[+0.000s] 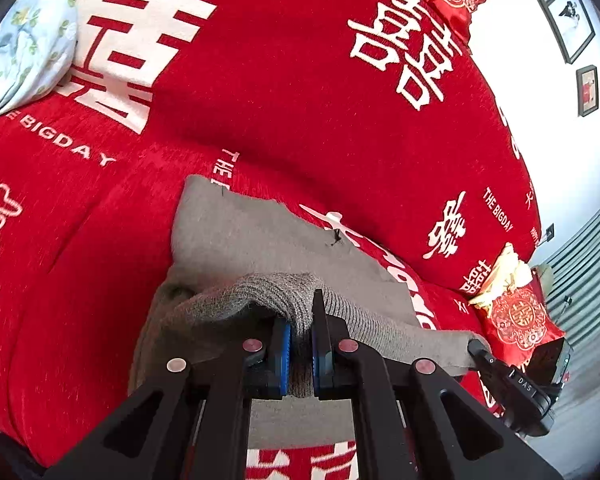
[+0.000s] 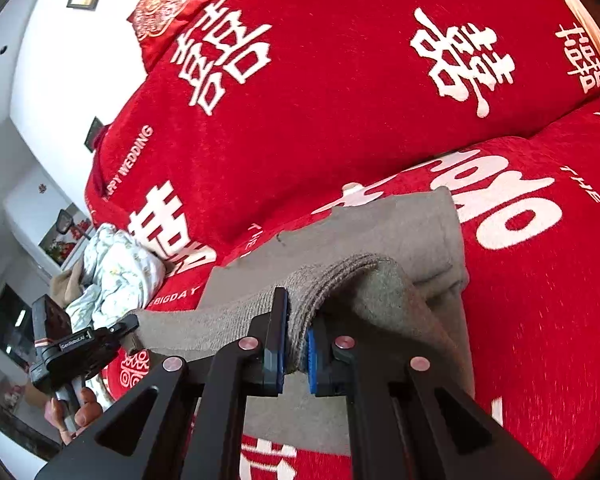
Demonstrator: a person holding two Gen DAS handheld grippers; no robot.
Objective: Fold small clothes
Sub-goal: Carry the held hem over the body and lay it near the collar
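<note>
Each wrist camera sits close behind its own fingers, looking down-forward at a red sofa cover (image 1: 300,120). Both share the grey garment (image 1: 236,232) at 6 o'clock; the left gripper (image 2: 124,326) appears at 8 o'clock in the right view, the right gripper (image 1: 476,348) at 4 o'clock in the left.

Near edge of grey knitted garment (image 1: 236,232) hidden behind black tong arms at 6 o'clock in both views. Pale floral cloth bundle (image 1: 28,40) cut off at 10 o'clock, left-wrist view. Hand (image 2: 76,412) at 8 o'clock, right-wrist view, mostly hidden. Small framed wall pictures (image 1: 572,20): content too small to tell.
</note>
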